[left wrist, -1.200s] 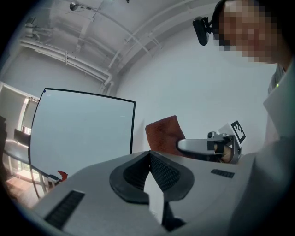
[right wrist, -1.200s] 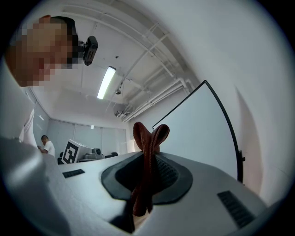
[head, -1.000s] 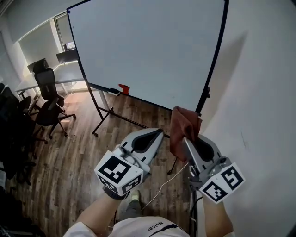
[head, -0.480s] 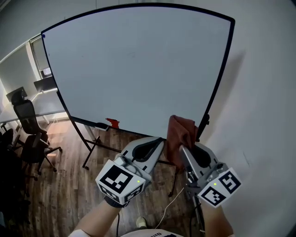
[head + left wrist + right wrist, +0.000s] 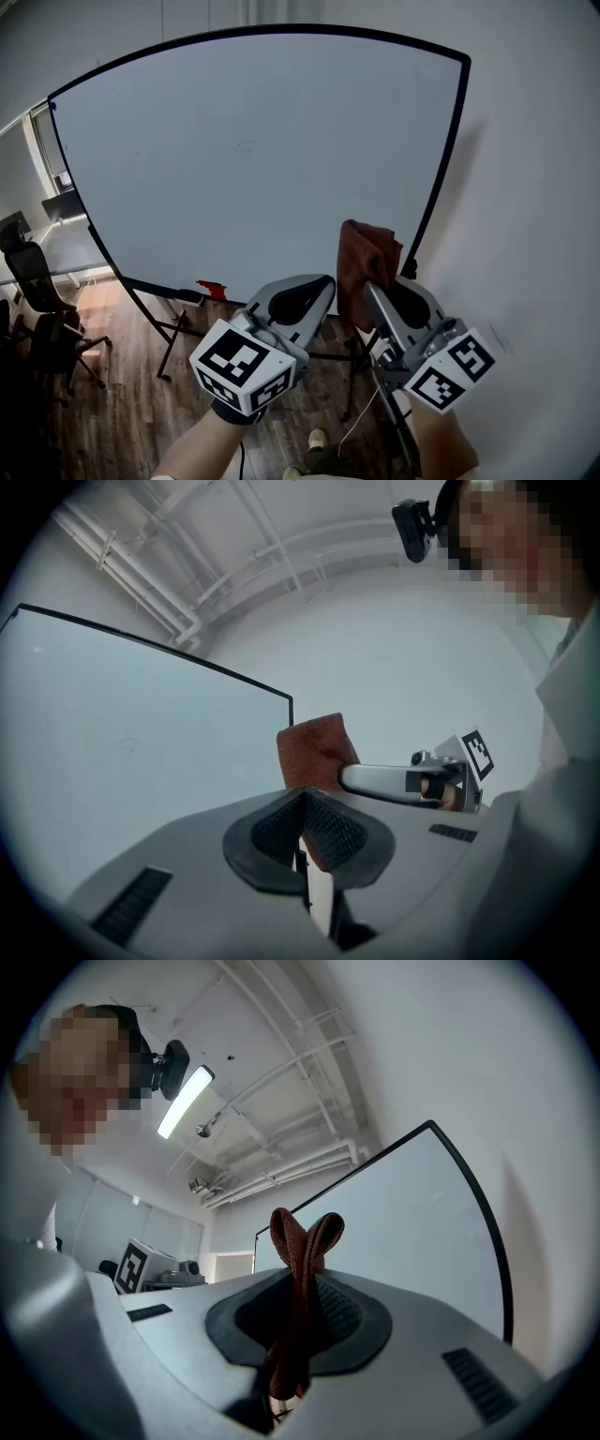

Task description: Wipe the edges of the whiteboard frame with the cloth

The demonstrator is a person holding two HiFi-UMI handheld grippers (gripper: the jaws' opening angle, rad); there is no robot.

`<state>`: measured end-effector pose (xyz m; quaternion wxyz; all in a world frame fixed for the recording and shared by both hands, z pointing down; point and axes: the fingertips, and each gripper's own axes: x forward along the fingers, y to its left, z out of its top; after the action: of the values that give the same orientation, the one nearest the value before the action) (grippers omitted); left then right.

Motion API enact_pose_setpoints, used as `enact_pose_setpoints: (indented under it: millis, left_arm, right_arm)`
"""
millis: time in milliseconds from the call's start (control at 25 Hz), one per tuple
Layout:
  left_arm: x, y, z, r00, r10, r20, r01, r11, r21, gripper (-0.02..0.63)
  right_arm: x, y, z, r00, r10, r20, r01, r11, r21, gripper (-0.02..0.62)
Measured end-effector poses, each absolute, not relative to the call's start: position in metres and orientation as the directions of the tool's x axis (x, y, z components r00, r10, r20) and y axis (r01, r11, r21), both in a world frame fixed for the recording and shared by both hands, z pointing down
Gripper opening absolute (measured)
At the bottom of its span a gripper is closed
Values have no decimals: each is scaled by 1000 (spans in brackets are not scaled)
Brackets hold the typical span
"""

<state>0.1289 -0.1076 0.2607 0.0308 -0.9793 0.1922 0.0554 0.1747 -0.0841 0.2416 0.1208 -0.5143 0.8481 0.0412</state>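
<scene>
A large whiteboard (image 5: 262,150) with a thin black frame (image 5: 442,169) stands on a wheeled stand ahead of me. My right gripper (image 5: 373,281) is shut on a folded reddish-brown cloth (image 5: 366,262), which sticks up past the jaws close to the frame's right edge, low down. In the right gripper view the cloth (image 5: 302,1241) rises between the closed pads with the board's frame (image 5: 487,1232) to the right. My left gripper (image 5: 314,286) is shut with nothing in it, beside the right one. The left gripper view shows the cloth (image 5: 314,752) and the board's top corner (image 5: 289,700).
A red eraser (image 5: 211,289) sits on the board's tray at the lower left. Black office chairs (image 5: 37,309) and a desk stand at the far left on the wood floor. A white wall (image 5: 534,234) runs close along the right. A cable trails by my foot.
My view has tilted up, so the whole board now fills the frame. Both grippers have risen with it, and the cloth stays by the right frame edge.
</scene>
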Motion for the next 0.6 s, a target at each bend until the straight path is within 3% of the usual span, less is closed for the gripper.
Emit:
enact_pose_setpoints:
  millis: [600]
  left_arm:
    - [230,-207,173,938,-299,-176,-322,-939,-121,9]
  right_arm:
    - [262,-181,150,-450,-845,-288,-890,451,65,44]
